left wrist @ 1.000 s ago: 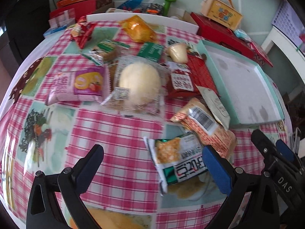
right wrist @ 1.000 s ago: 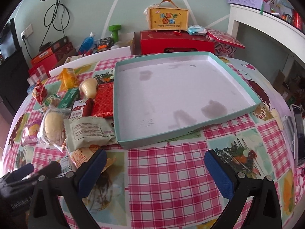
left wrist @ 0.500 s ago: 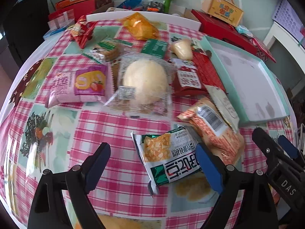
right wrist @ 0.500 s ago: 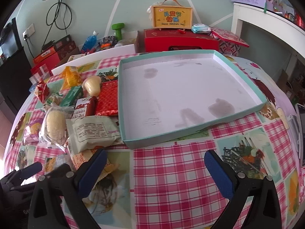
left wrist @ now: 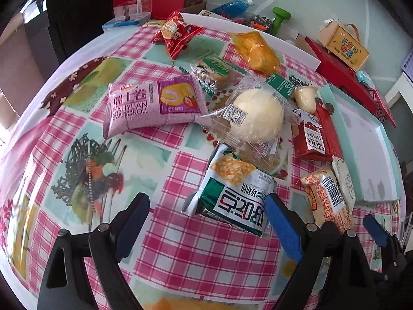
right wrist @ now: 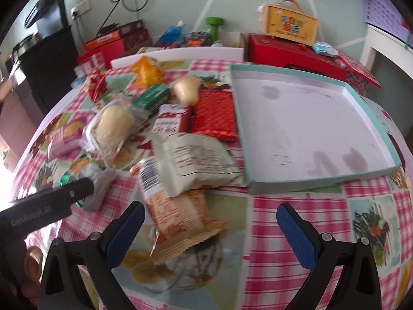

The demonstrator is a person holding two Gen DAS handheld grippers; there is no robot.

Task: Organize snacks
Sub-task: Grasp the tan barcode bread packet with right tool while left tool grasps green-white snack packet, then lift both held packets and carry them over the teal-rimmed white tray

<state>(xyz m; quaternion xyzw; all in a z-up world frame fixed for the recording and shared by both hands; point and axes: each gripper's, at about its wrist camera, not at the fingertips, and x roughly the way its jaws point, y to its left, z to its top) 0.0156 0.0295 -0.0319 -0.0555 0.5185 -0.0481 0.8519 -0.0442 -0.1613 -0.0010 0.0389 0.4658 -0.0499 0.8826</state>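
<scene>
Right now both grippers are hanging over the checked tablecloth (left wrist: 180,245) with nothing between their pads. The left gripper (left wrist: 206,222) is standing with its jaws wide apart, its right pad just beside the corner of the green-and-white cracker packet (left wrist: 235,193), though whether it is touching is hard to tell. The right gripper (right wrist: 211,230) is likewise standing wide, angled down over the orange wafer packet (right wrist: 180,217), which is lying partly under a pale beige packet (right wrist: 196,160). The other snacks, among them a pink Swiss roll pack (left wrist: 152,106) and a wrapped round bun (left wrist: 255,116), are lying in a loose heap left of the teal tray (right wrist: 320,178), which is holding nothing so far. The trouble I would be expecting: the packets are overlapping, so closing on one is likely dragging its neighbour along; the slick, puffy wrappers may be squirting out of the pads; and the two grippers, working close together, could be knocking into each other.
</scene>
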